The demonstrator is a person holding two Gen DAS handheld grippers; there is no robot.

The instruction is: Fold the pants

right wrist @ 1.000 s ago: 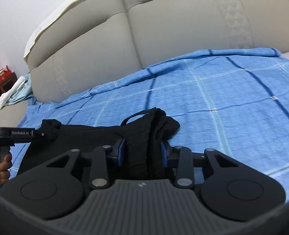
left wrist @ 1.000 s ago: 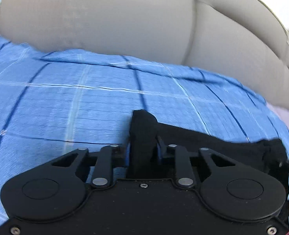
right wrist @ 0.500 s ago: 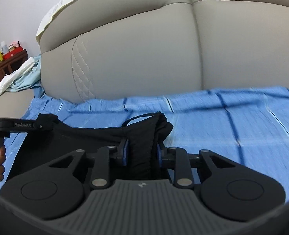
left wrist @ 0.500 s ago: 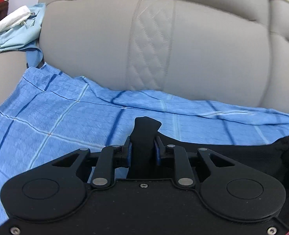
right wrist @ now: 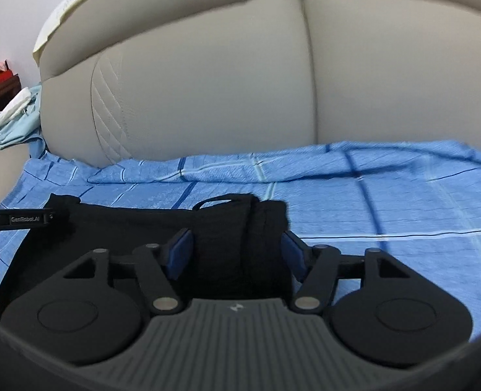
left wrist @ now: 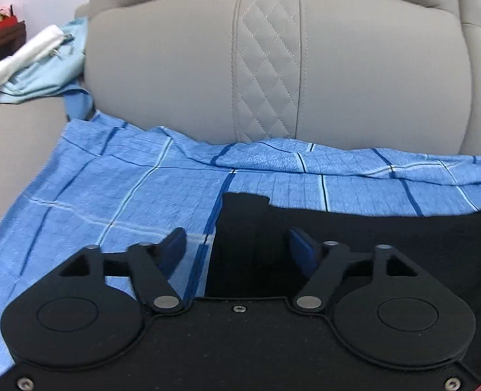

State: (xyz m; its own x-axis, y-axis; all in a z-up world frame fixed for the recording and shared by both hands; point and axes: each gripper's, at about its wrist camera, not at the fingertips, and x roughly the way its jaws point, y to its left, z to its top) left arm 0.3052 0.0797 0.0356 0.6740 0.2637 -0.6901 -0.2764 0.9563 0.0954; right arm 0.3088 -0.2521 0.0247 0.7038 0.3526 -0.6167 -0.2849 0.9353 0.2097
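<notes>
The black pants (left wrist: 354,228) lie on the blue checked sheet (left wrist: 126,189), just in front of the beige headboard (left wrist: 191,71). Both tools have just been opening: the left tool (left wrist: 237,247) and right tool (right wrist: 235,249) stand apart, pants cloth lying loose between their pads.

The left gripper (left wrist: 237,244) points down at a blue checked sheet (left wrist: 116,195). Its jaws have just been opening and now stand wide apart. The black pants (left wrist: 387,238) lie flat on the sheet. One corner of them sits between the two blue pads (left wrist: 175,249), but the pads do not press on it. Behind the sheet is a big grey cushion (left wrist: 181,65) with a diamond-stitched strip. At the far left lie a light blue cloth (left wrist: 45,71) and a white cloth (left wrist: 19,57).
</notes>
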